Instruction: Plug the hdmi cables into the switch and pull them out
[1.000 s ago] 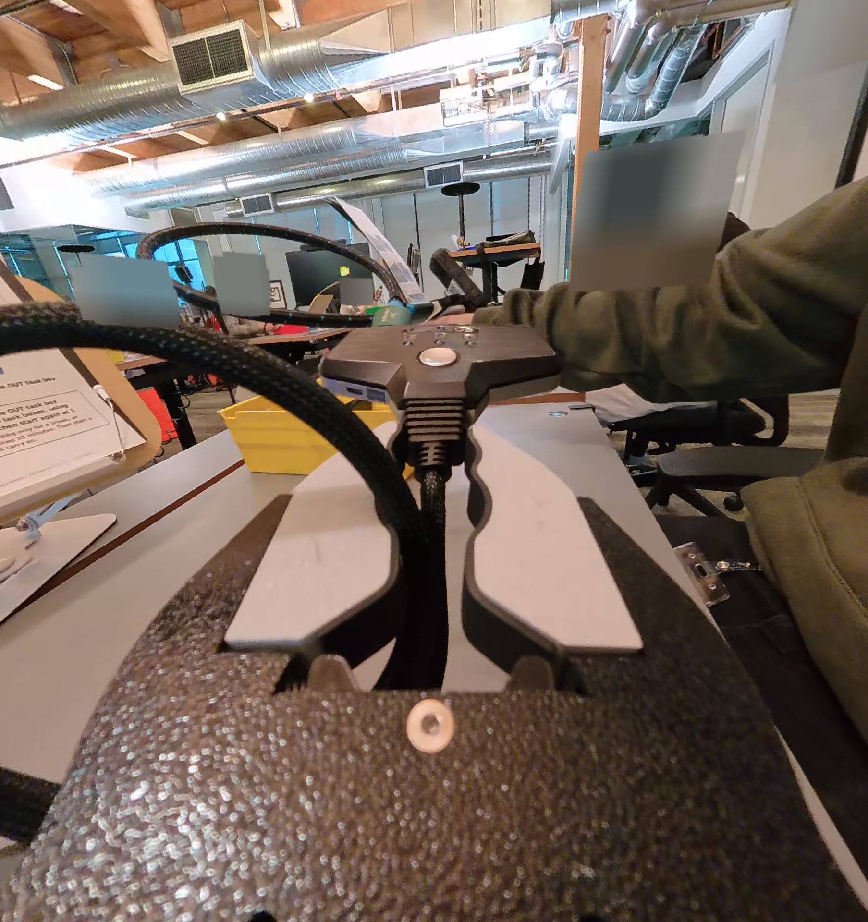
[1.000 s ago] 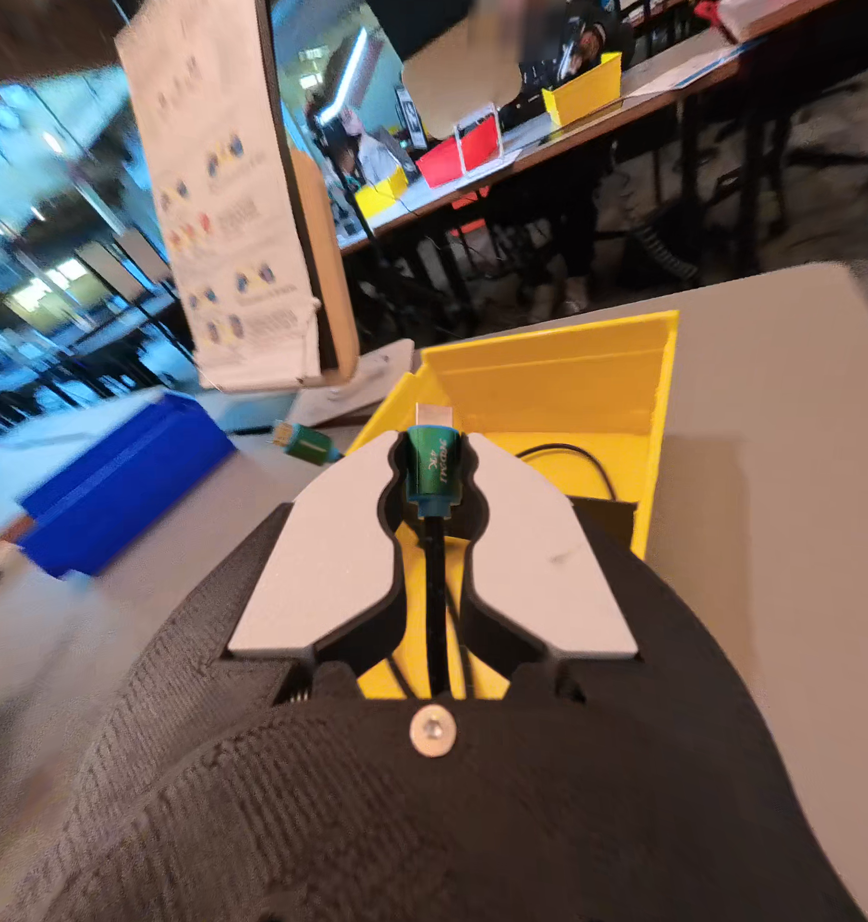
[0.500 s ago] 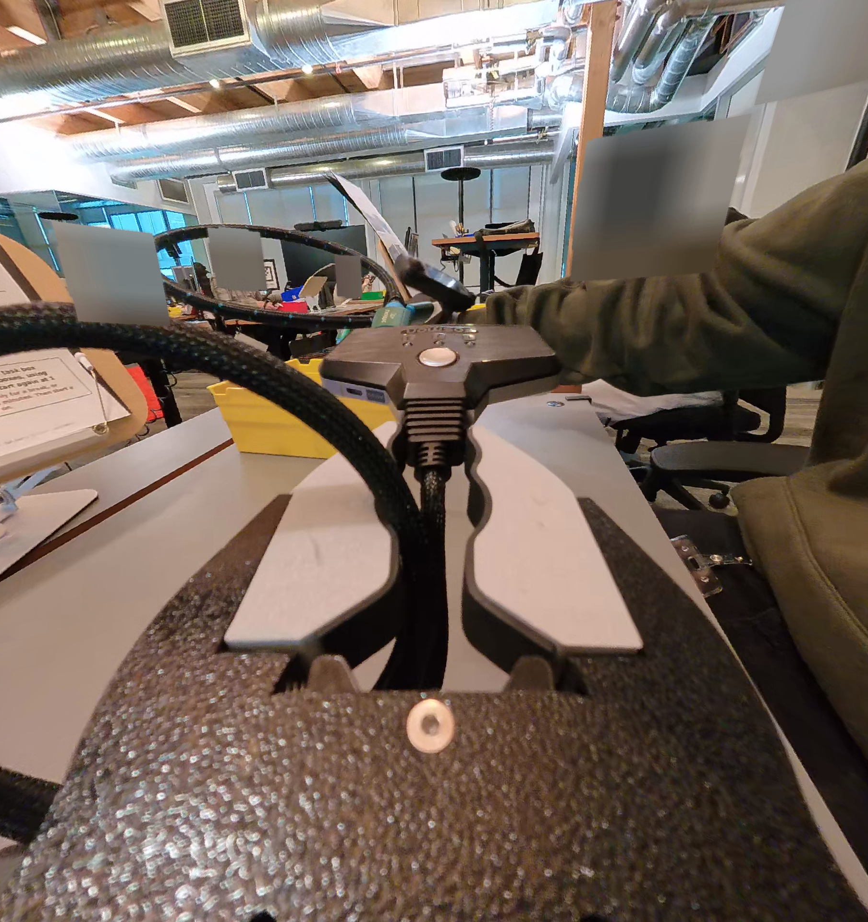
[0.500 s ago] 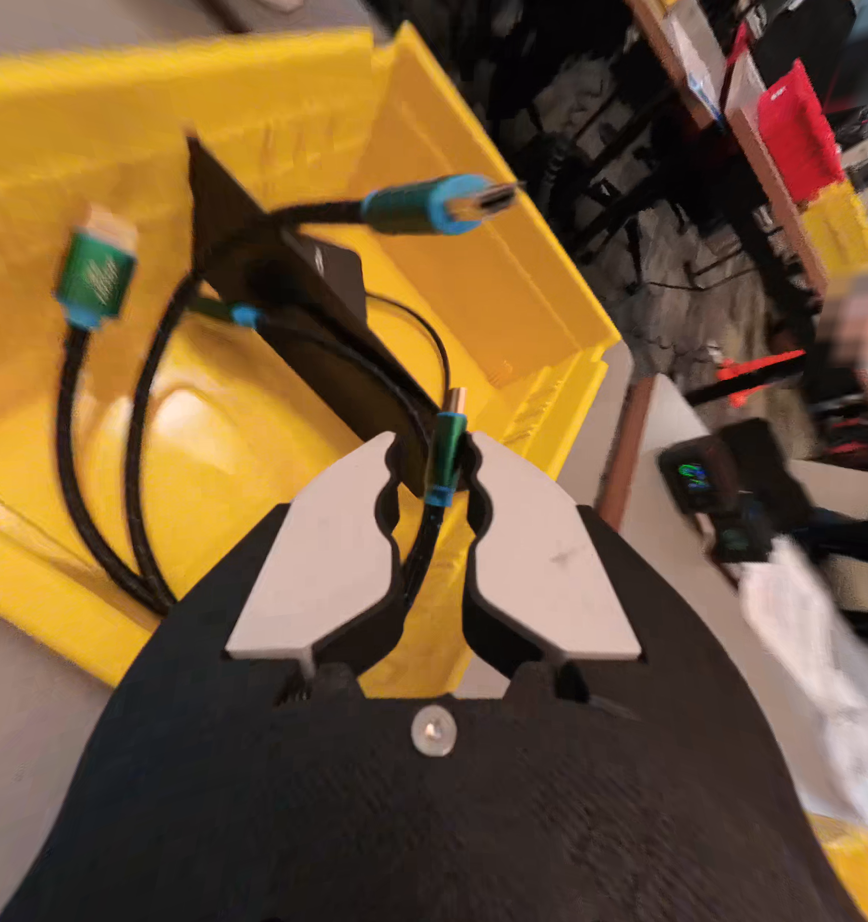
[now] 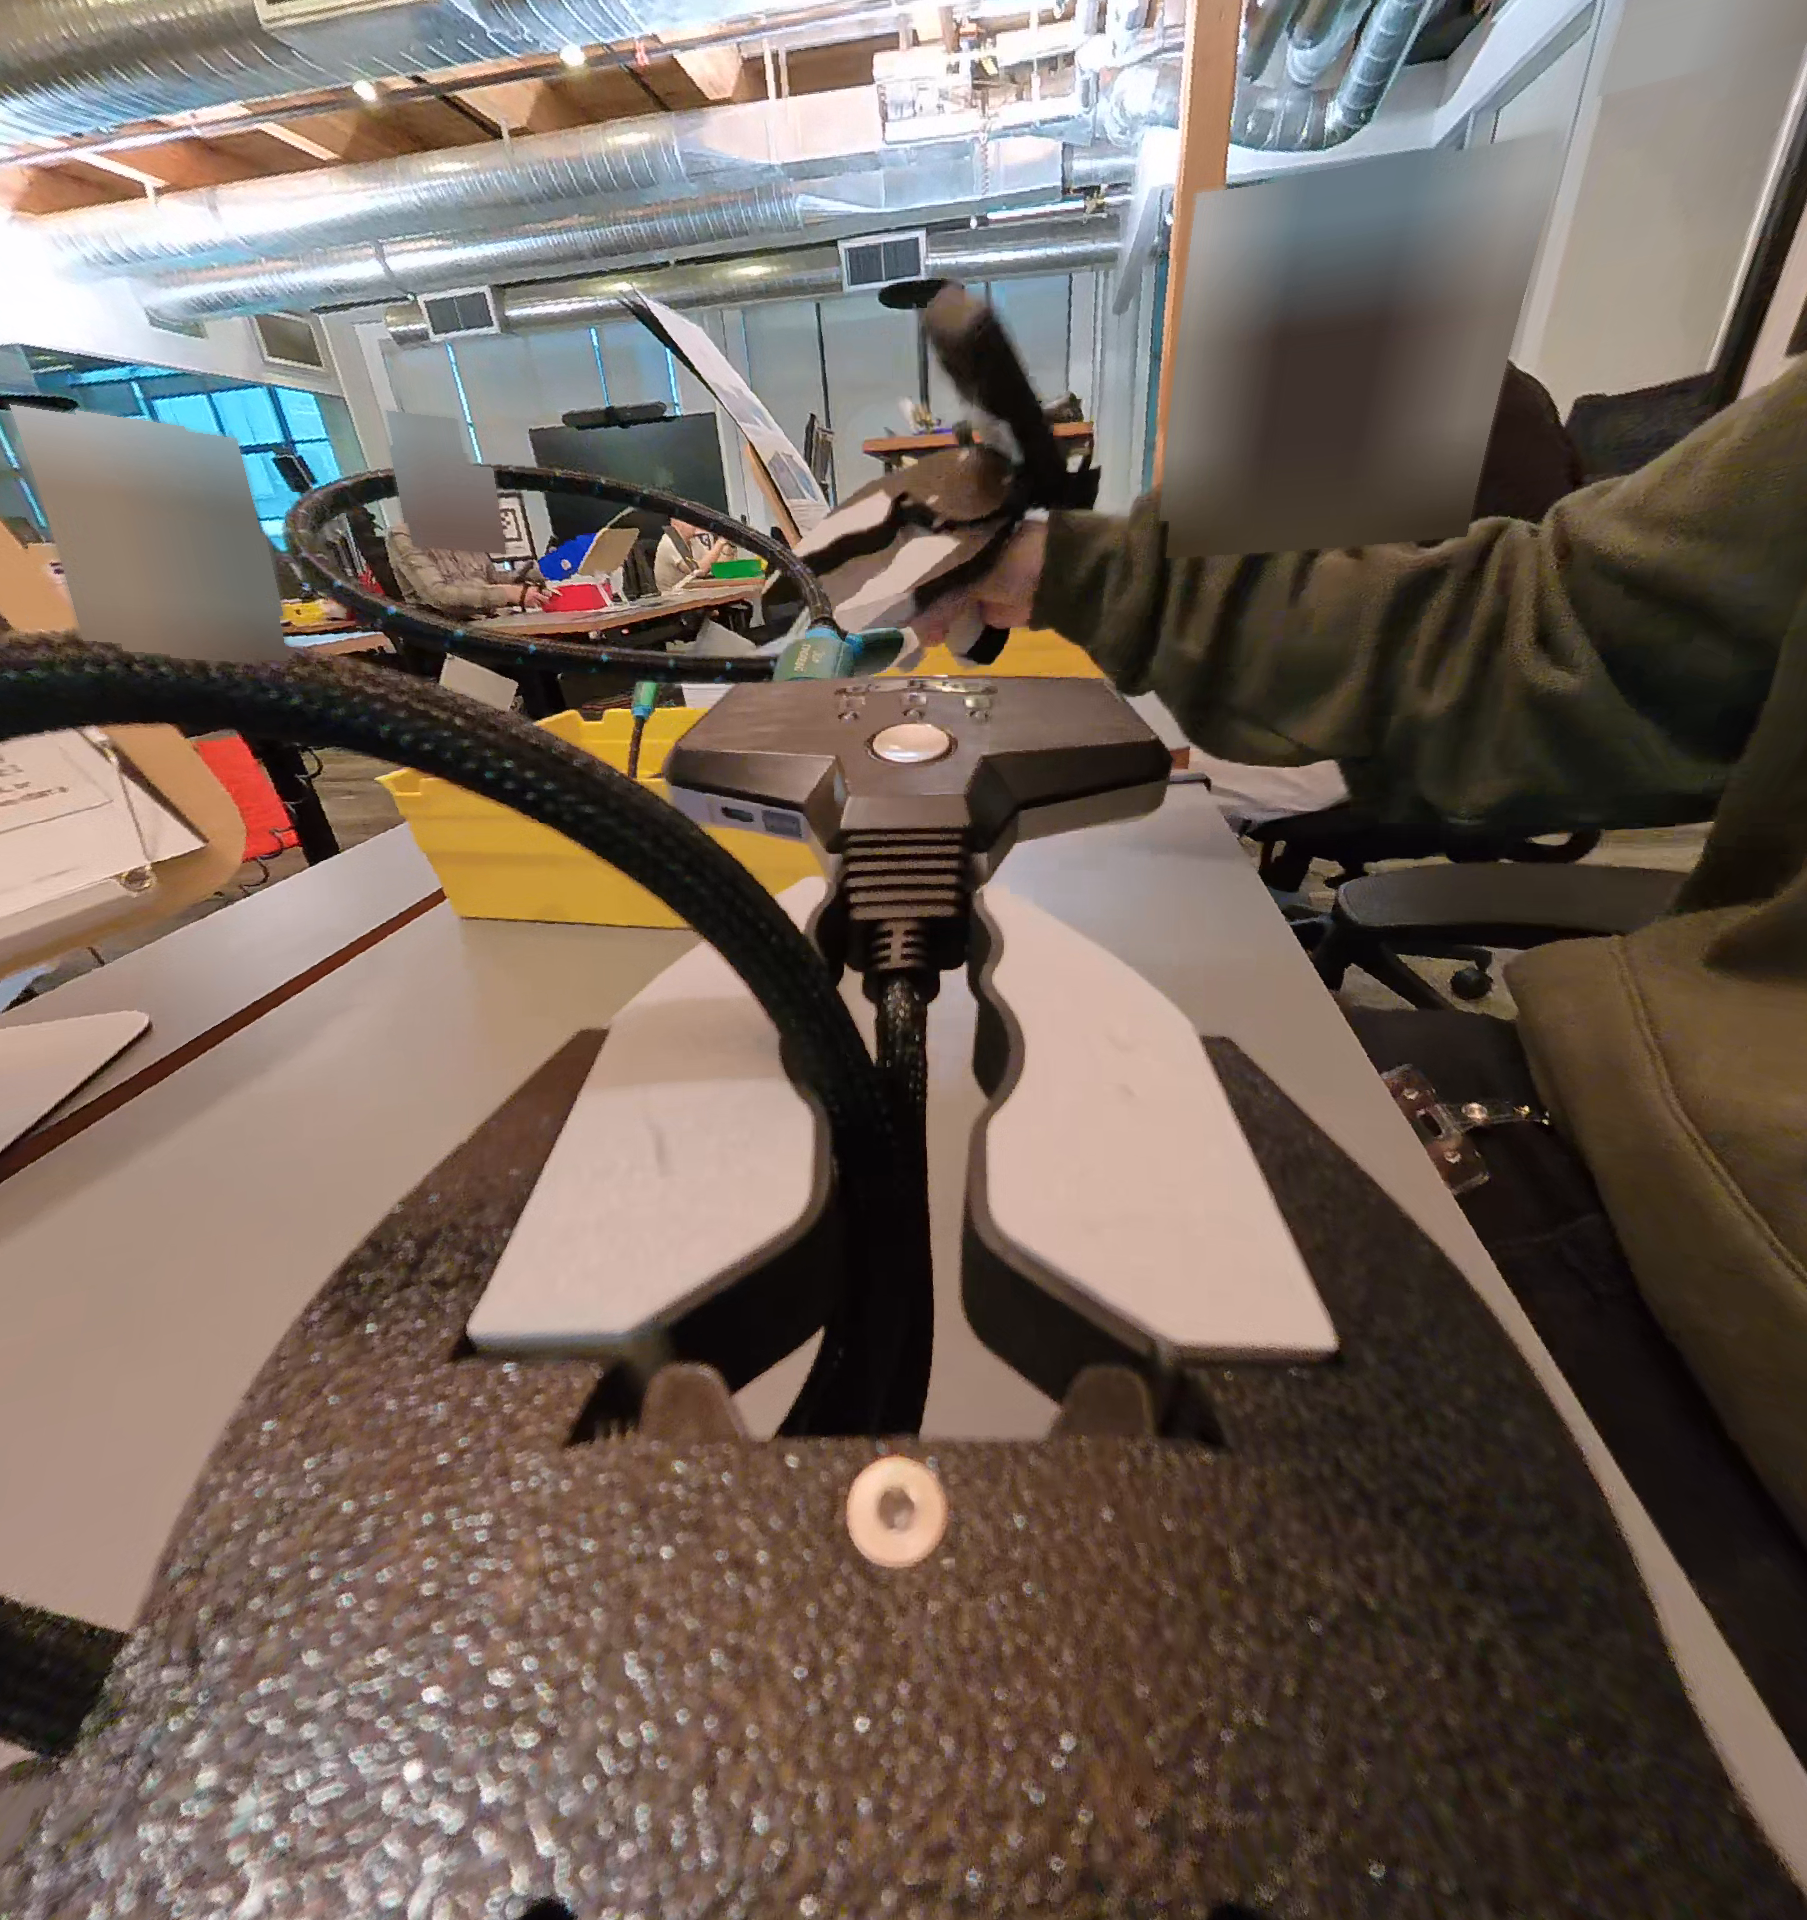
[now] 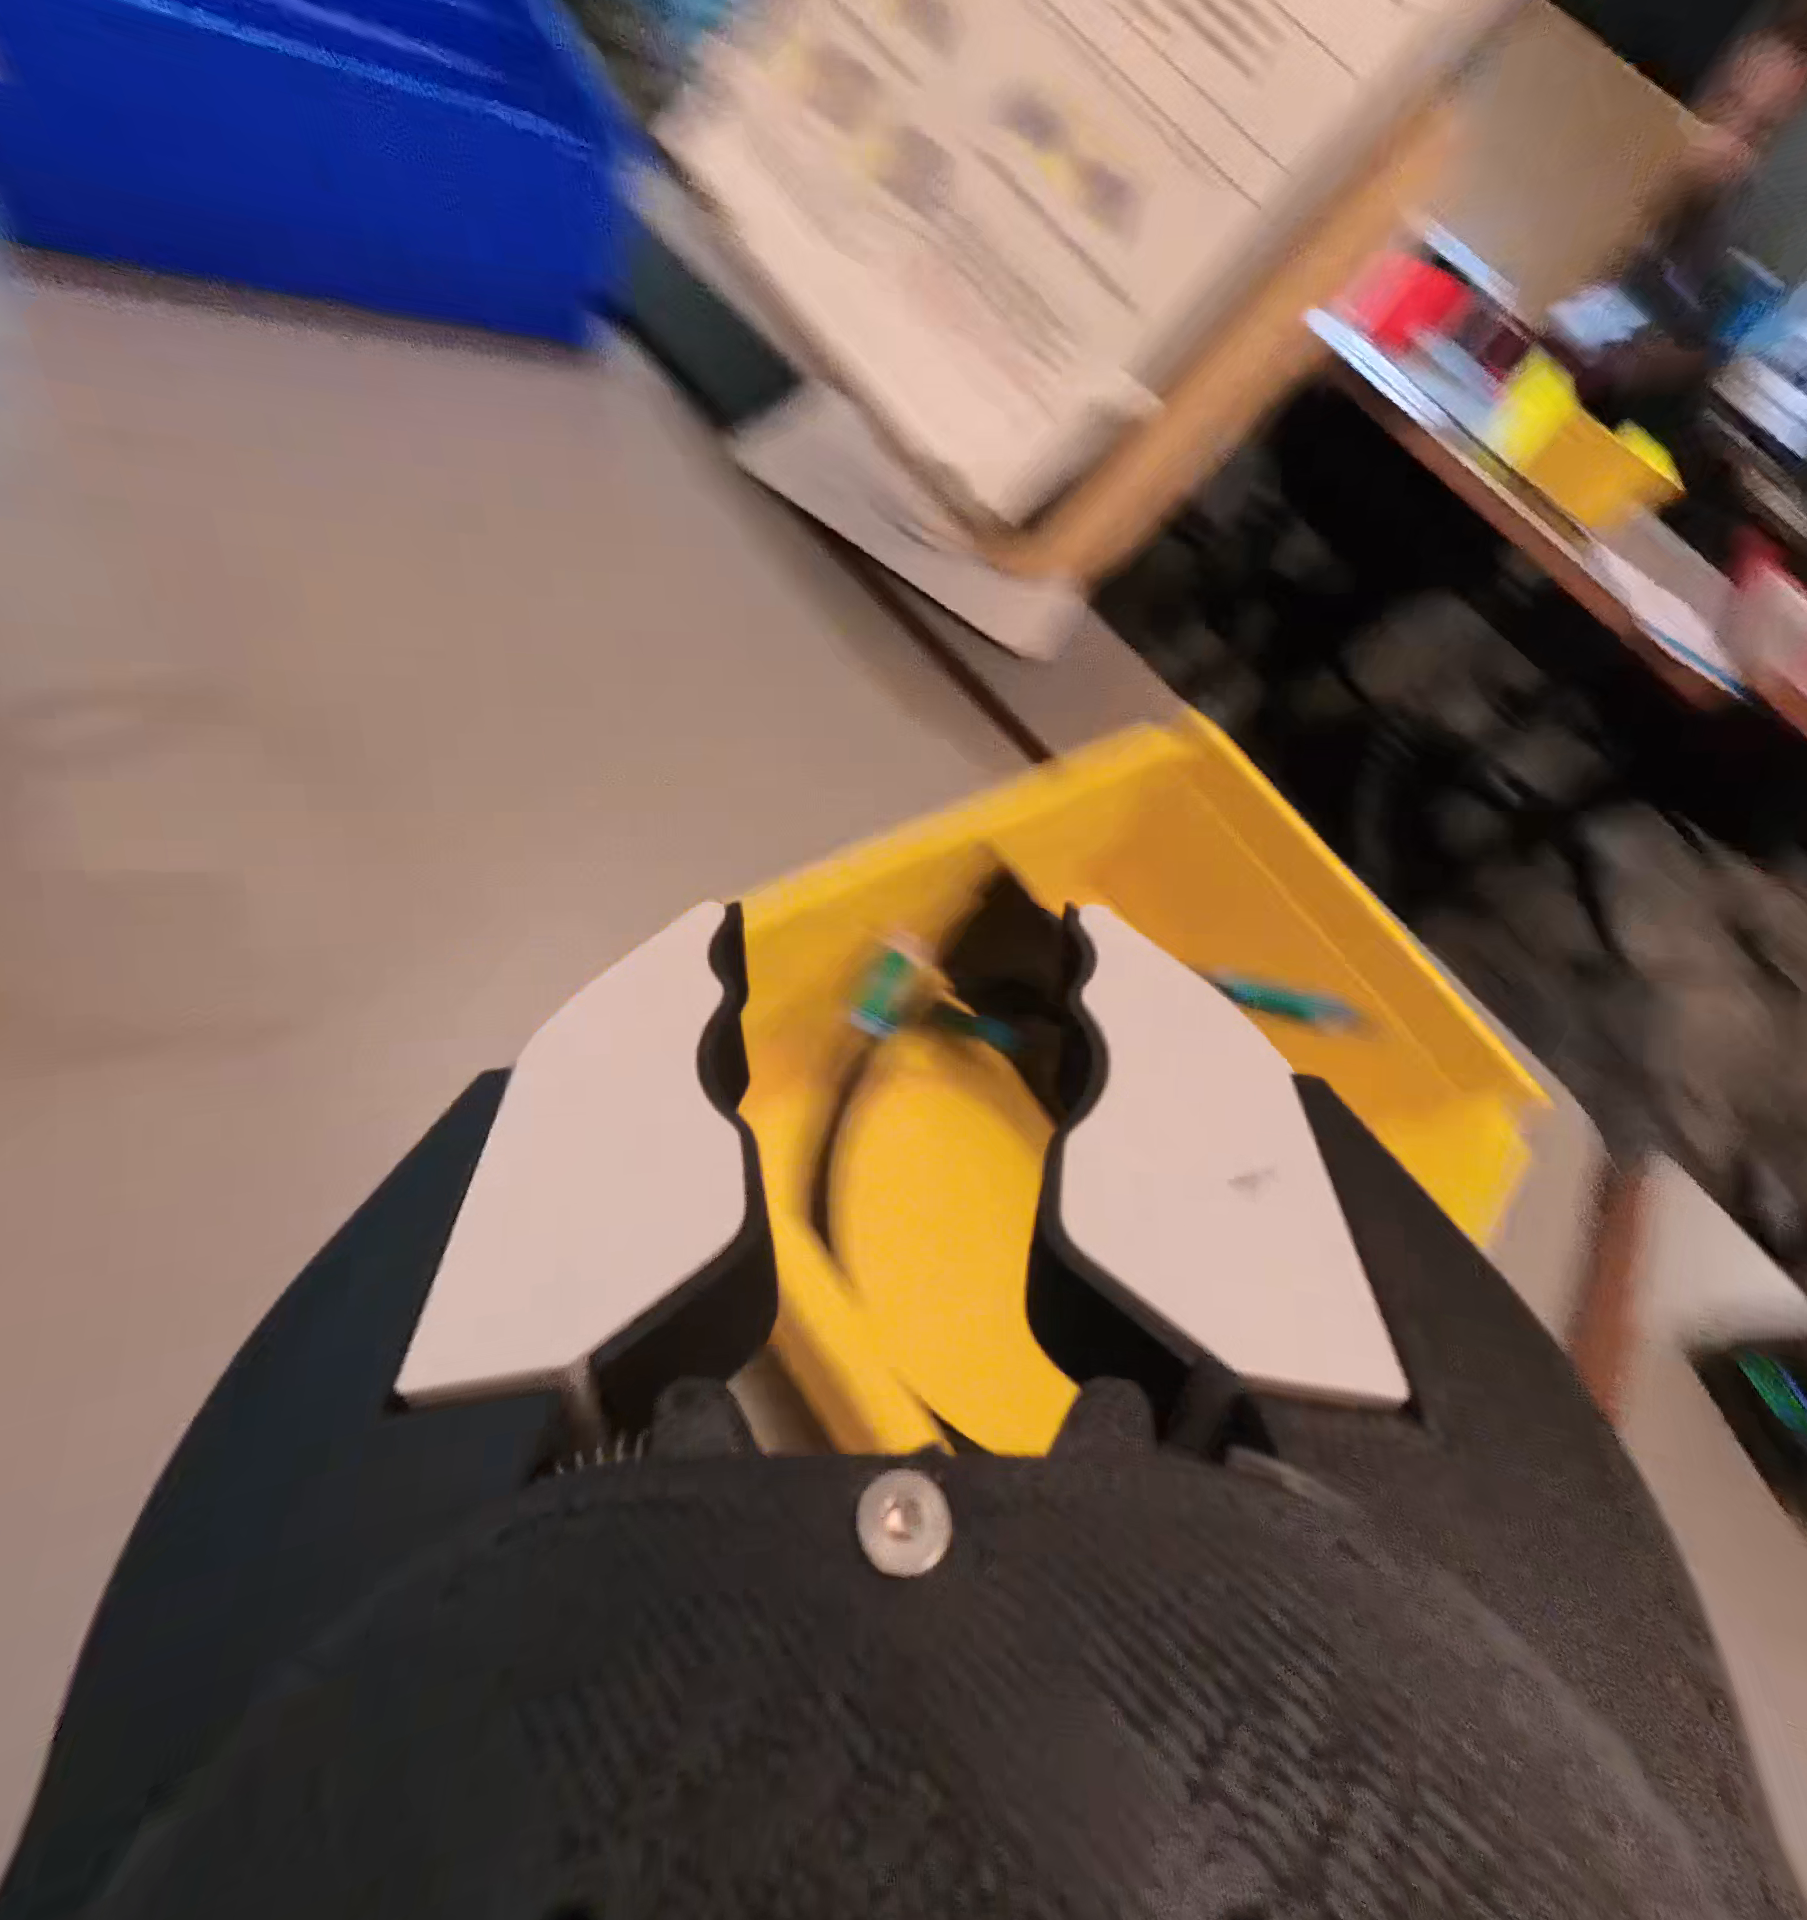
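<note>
My left gripper [image 5: 904, 935] is shut on the ribbed neck and braided cable of the black HDMI switch [image 5: 914, 748] and holds it level above the grey table [image 5: 255, 1091]. The thick braided cable [image 5: 525, 758] loops off to the left. My right gripper [image 6: 901, 935] is open and empty above the yellow bin [image 6: 1190, 831]; the view is blurred. Two green-headed HDMI plugs [image 6: 888, 987] [image 6: 1283, 1003] lie loose in the bin. In the left wrist view the right gripper [image 5: 878, 566] hangs behind the switch, with a green plug [image 5: 816, 657] just below its tips.
A person's olive sleeve [image 5: 1398, 644] reaches in from the right. A cardboard-backed sign stand [image 5: 57, 821] is at the table's left. A blue bin [image 6: 286, 156] sits farther left. The table's right edge [image 5: 1398, 1143] borders an office chair [image 5: 1481, 904].
My right gripper has opened and let go of the green HDMI plug, then swung up and away over the yellow bin. My left gripper still holds the switch in much the same place.
</note>
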The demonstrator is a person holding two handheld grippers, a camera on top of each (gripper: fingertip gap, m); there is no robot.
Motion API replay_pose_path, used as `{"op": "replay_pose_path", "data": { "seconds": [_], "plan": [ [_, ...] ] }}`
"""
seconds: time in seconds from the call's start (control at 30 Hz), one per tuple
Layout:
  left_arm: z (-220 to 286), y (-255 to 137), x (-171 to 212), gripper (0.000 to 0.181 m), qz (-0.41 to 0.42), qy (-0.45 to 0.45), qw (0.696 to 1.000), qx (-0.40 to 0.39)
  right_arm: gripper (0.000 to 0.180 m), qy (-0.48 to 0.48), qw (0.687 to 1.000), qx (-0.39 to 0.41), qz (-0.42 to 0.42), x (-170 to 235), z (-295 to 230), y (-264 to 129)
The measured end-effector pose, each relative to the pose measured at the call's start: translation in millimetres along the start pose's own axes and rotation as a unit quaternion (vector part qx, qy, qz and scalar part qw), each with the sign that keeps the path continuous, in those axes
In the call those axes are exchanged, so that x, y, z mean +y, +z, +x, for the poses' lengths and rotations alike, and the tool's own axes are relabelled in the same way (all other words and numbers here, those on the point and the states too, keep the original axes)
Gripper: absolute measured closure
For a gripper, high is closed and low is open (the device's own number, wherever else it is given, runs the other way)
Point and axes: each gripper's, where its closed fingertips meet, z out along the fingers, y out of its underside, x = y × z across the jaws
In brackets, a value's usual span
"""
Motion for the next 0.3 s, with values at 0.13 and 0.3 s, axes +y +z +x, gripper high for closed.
{"op": "replay_pose_path", "data": {
  "seconds": [0.13, 0.3],
  "plan": [
    [5, 7, 12, 0.159, -0.034, 0.013, 0.999, 0.011, 0.126, -0.049, 0.984, -0.141, 0.101, -80, -124, -14],
    [12, 20, 26, 0.159, -0.076, 0.034, 0.996, 0.025, 0.136, -0.141, 0.968, -0.192, 0.086, -126, -201, -6]
  ]
}}
